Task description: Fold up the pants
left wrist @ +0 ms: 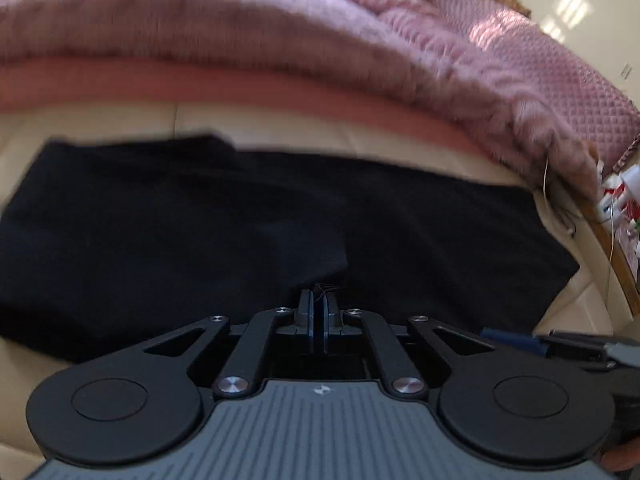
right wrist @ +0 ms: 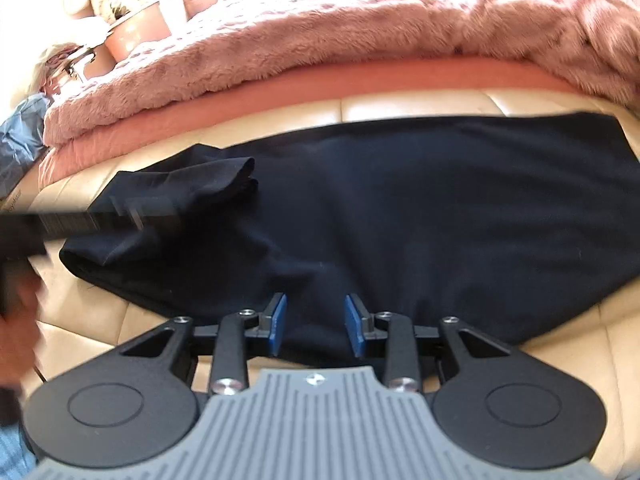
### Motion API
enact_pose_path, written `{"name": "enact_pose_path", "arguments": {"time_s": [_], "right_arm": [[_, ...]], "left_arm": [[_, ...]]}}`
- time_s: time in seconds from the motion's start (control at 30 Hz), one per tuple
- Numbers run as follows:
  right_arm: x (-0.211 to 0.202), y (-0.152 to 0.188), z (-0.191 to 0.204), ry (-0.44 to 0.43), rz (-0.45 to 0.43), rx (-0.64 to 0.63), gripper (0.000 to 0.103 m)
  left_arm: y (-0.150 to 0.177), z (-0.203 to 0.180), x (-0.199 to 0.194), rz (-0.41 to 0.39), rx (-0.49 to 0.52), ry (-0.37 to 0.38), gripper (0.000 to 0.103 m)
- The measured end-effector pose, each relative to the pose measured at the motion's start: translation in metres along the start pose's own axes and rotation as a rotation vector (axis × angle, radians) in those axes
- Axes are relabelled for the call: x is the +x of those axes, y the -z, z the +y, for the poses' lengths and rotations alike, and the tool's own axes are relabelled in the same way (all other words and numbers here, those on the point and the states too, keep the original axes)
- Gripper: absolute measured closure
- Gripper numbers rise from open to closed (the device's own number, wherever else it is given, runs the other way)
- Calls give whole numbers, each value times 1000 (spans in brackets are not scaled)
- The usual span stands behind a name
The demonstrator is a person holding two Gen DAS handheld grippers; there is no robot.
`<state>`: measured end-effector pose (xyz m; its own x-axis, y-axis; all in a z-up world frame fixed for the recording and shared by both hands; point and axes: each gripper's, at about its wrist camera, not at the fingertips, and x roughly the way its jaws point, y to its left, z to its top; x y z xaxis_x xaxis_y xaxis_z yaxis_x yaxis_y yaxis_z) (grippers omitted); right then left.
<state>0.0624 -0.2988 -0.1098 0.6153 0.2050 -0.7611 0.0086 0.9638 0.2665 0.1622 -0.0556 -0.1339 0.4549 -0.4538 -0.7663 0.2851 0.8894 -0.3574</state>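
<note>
Black pants point(right wrist: 420, 208) lie spread across a cream leather cushion point(right wrist: 400, 106), with one end bunched into a loose fold point(right wrist: 208, 178) at the left. My right gripper point(right wrist: 316, 316) hovers open over their near edge. The dark cloth shows between its blue pads point(right wrist: 279, 320), which do not press on it. My left gripper point(left wrist: 319, 300) is shut, with a wisp of black thread at its tips and a crease of the pants point(left wrist: 240, 232) rising toward them. In the right wrist view the left gripper point(right wrist: 138, 220) is a blurred dark bar by the bunched end.
A pink fuzzy blanket point(left wrist: 280, 40) and a salmon sheet point(right wrist: 360, 80) run along the far side of the cushion. Clutter point(left wrist: 620, 200) sits at the right, and pots and boxes point(right wrist: 136, 24) at the far left. A person's hand point(right wrist: 16, 332) is at the left edge.
</note>
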Motion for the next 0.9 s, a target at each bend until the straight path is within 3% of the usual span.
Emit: {"name": "enact_pose_path", "arguments": {"time_s": [0.1, 0.17, 0.23, 0.33, 0.43, 0.53, 0.7, 0.83, 0.9], "right_arm": [[-3, 7, -2, -24, 1, 16, 74], [-2, 8, -2, -51, -2, 38, 74], [-1, 6, -2, -81, -6, 65, 74], [-1, 4, -2, -143, -12, 118, 74], [7, -3, -1, -227, -3, 196, 72], [28, -11, -5, -344, 37, 332, 61], [69, -21, -10, -415, 94, 498, 60], [91, -25, -13, -458, 110, 583, 70], [101, -27, -10, -470, 114, 596, 87]], "left_arm": [[-1, 15, 2, 58, -69, 48, 97], [-7, 24, 4, 96, -106, 88, 86], [-16, 23, 2, 118, -136, 125, 84], [-24, 28, -12, 69, -169, 152, 74], [-28, 37, -28, 1, -164, 60, 73], [-34, 46, -36, -34, -129, -50, 73], [-39, 71, -47, -74, -178, -103, 73], [-38, 90, -60, -118, -233, -115, 73], [-38, 97, -66, -137, -253, -122, 73]]}}
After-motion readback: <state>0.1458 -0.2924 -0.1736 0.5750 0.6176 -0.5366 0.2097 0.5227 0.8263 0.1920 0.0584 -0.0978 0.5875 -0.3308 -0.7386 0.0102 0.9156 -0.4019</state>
